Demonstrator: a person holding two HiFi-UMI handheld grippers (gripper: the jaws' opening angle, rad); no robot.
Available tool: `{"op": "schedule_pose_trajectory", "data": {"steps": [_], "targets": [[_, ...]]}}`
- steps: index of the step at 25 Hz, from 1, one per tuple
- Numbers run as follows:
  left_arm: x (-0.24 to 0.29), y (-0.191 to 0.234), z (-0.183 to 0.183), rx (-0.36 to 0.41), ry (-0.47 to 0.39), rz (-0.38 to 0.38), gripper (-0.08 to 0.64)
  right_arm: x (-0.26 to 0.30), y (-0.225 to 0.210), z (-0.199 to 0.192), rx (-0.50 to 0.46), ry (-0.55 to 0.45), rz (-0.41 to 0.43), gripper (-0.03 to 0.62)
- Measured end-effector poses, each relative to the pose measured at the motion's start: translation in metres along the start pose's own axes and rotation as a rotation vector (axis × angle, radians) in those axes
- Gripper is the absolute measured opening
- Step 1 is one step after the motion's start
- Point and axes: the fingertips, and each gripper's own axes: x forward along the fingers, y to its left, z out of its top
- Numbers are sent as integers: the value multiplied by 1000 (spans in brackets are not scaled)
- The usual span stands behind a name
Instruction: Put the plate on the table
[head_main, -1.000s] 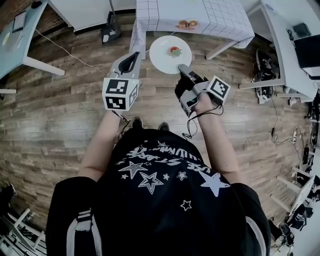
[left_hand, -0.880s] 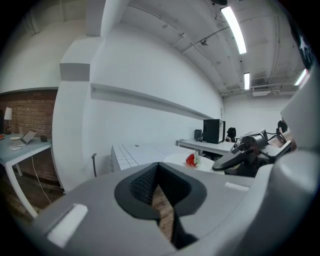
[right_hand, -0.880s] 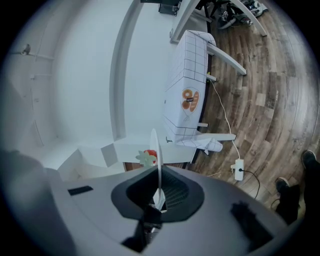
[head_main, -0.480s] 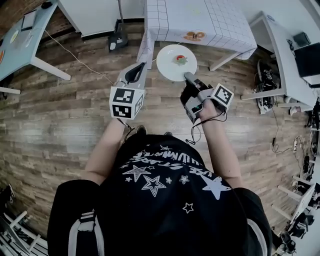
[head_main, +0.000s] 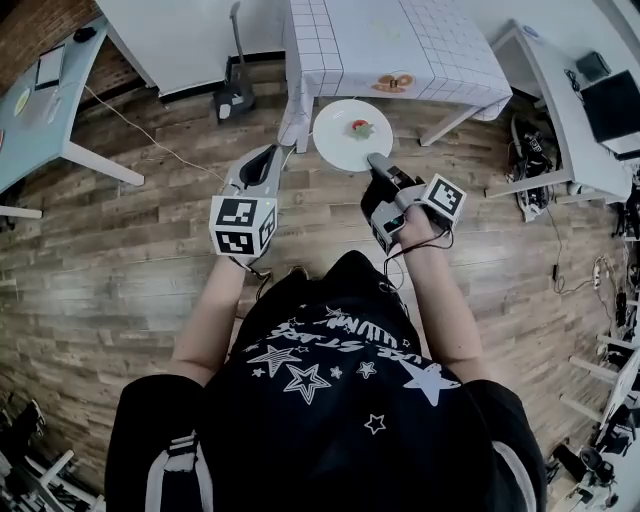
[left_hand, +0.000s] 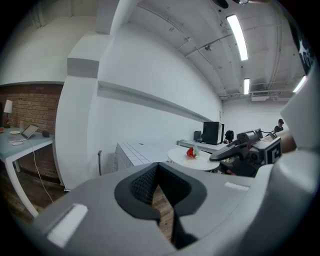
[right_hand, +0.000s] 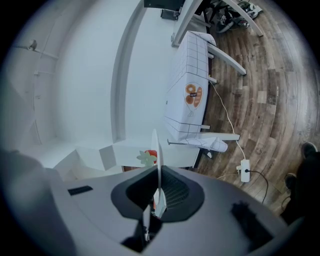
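Note:
A white plate (head_main: 345, 140) with a small red and green food piece (head_main: 360, 127) on it hangs over the wood floor, just short of the table with the white checked cloth (head_main: 400, 40). My right gripper (head_main: 376, 163) is shut on the plate's near rim. In the right gripper view the plate (right_hand: 156, 150) stands edge-on between the pads, with the food piece (right_hand: 148, 157) beside it and the table (right_hand: 189, 65) beyond. My left gripper (head_main: 268, 158) is shut and holds nothing, to the left of the plate. The left gripper view shows the plate (left_hand: 196, 160) and the right gripper (left_hand: 237, 148).
An orange object (head_main: 392, 83) lies near the table's front edge. A black stand base (head_main: 232, 100) and a cable are on the floor to the table's left. A pale desk (head_main: 40, 110) stands far left, and desks with a dark monitor (head_main: 612, 102) are to the right.
The person has stepped closer to the clothed table, carrying the plate in the right gripper. The left gripper has kept its place beside it.

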Motion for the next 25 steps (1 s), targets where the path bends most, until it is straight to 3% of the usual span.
{"op": "schedule_pose_trajectory", "data": {"steps": [6, 14, 18, 25], "targets": [[20, 8, -2, -16, 5, -22, 9, 21, -3, 15, 5, -29, -16, 22], [22, 8, -6, 20, -22, 9, 9, 41, -11, 29, 5, -31, 69, 23], [63, 40, 7, 18, -8, 19, 9, 90, -11, 57, -30, -19, 47, 23], [142, 77, 31, 12, 27, 3, 9, 169, -12, 107, 15, 17, 19, 23]]}}
